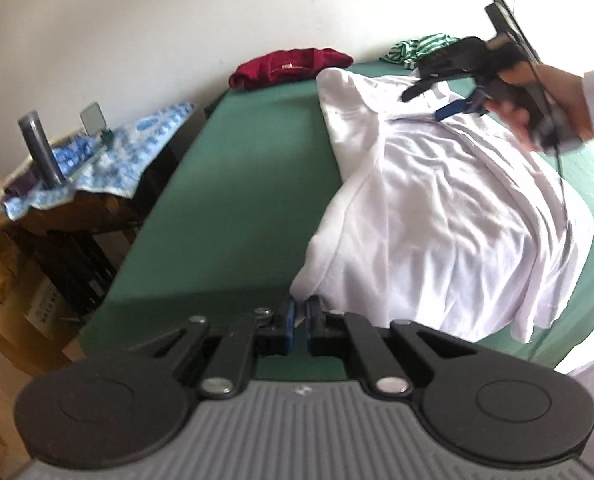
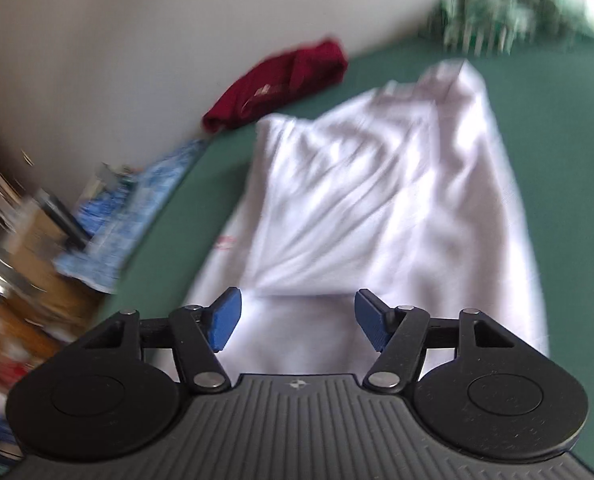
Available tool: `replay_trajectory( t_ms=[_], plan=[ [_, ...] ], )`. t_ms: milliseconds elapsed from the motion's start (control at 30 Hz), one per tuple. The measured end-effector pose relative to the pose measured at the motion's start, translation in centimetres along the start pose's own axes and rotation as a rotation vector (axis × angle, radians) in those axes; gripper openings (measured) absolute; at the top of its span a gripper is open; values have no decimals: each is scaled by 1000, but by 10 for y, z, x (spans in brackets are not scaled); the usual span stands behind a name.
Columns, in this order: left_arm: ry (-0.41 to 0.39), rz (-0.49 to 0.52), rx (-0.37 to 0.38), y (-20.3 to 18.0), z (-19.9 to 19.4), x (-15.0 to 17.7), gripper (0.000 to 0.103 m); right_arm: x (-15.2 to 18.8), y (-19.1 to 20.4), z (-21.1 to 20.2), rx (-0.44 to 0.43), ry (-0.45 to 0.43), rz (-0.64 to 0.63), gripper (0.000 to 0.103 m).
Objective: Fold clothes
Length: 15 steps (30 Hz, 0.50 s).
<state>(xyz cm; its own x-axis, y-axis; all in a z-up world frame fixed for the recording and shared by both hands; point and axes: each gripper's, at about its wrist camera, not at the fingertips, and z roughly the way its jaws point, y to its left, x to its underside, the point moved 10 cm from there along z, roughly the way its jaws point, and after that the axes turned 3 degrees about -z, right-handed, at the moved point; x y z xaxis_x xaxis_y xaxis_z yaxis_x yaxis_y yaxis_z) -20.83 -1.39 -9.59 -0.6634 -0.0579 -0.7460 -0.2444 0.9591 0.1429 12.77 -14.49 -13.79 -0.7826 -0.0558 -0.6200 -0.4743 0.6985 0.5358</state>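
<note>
left gripper: fingers pinched on white shirt edge. right gripper: fingers wide apart, empty, above shirt.

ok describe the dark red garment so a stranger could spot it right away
Find the green table and follow it to the far edge by the white wall. The dark red garment lies bunched there, beyond the big white shirt; the striped green clothing sits further right.

Green table carries white shirt, maroon garment, striped garment

Both wrist views low, sharing white shirt
</note>
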Motion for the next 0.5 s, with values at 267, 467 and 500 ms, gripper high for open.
replay_trajectory(
  t_ms=[267,467,500],
  plan=[
    [28,62,-18,-39,-19,-9,1,-7,11,37,-119,60,159,31],
    [71,54,56,-71,-20,-11,1,-22,8,32,-93,12,44,6],
    [85,53,72,-74,-17,-10,1,-24,8,30,-92,4,19,6]
  ],
)
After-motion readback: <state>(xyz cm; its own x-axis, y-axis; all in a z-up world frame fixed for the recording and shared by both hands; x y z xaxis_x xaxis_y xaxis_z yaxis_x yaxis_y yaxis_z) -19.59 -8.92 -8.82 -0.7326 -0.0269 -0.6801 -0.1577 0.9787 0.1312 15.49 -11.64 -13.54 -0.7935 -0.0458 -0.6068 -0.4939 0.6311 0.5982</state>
